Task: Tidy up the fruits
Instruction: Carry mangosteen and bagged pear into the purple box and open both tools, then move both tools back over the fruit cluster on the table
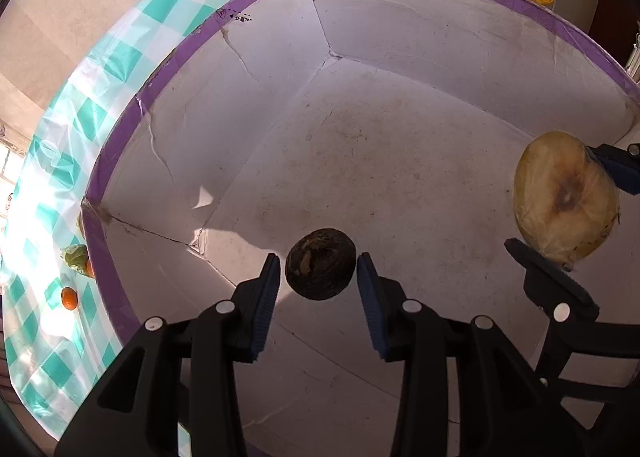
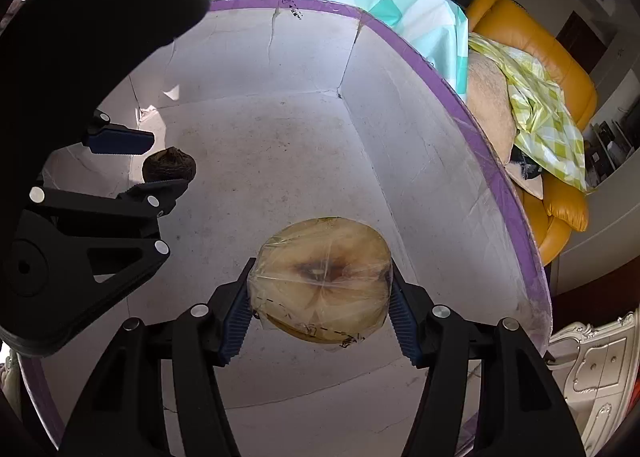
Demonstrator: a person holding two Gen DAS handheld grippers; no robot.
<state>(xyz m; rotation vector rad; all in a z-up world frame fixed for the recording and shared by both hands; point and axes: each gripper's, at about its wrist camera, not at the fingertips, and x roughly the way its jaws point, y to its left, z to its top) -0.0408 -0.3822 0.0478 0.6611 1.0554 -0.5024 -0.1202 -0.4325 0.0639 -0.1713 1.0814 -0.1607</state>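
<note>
A teal checked tablecloth (image 1: 96,117) covers the table; far right, a yellow-green checked cloth (image 2: 540,117) lies on an orange sofa (image 2: 560,69).

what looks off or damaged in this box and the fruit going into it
The box wall is cracked and torn at its purple rim, and its floor is stained. The wrapped pale fruit has a dark brown patch at its centre. The small dark fruit looks shrivelled.
</note>
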